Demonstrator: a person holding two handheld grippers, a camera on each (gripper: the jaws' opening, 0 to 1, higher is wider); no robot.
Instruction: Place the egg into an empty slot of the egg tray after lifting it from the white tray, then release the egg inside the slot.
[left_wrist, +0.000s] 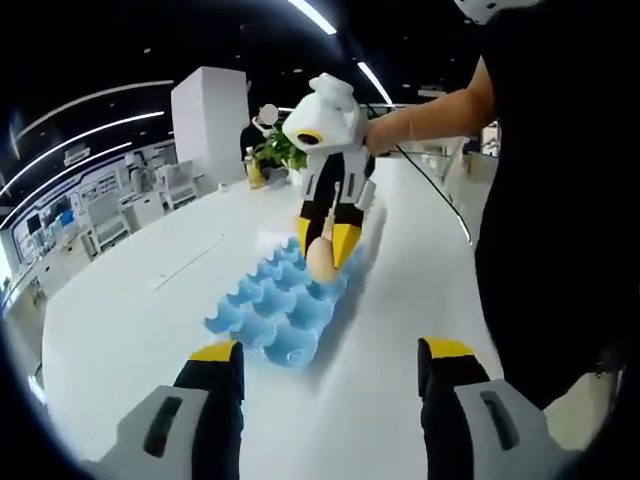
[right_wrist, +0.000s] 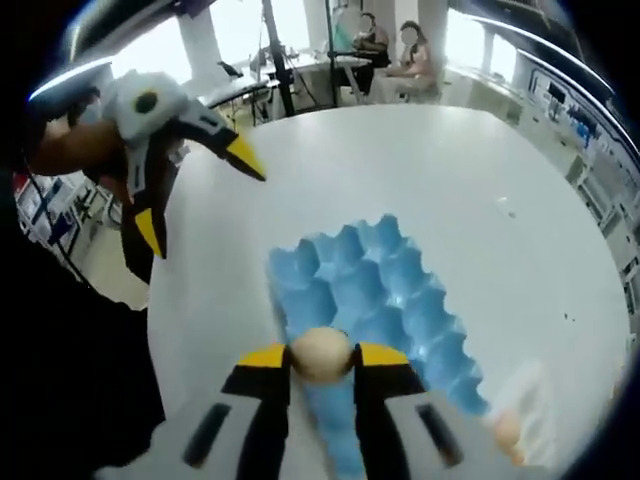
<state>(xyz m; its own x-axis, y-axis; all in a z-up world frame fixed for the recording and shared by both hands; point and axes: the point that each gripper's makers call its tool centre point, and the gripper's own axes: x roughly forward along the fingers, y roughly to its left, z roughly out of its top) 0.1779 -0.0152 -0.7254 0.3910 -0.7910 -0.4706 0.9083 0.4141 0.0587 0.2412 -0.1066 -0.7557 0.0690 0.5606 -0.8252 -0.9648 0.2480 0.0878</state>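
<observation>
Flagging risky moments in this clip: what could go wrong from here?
The right hand-held gripper pinches the egg by its tips alone above the blue egg tray; it could slip or crack. Released over a ridge between slots, it might roll onto the white table.

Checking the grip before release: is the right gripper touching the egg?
Touching. The right gripper view shows the right gripper with both yellow tips pressed against the egg.

Tan egg (right_wrist: 320, 355) above blue egg tray (right_wrist: 370, 290).
</observation>
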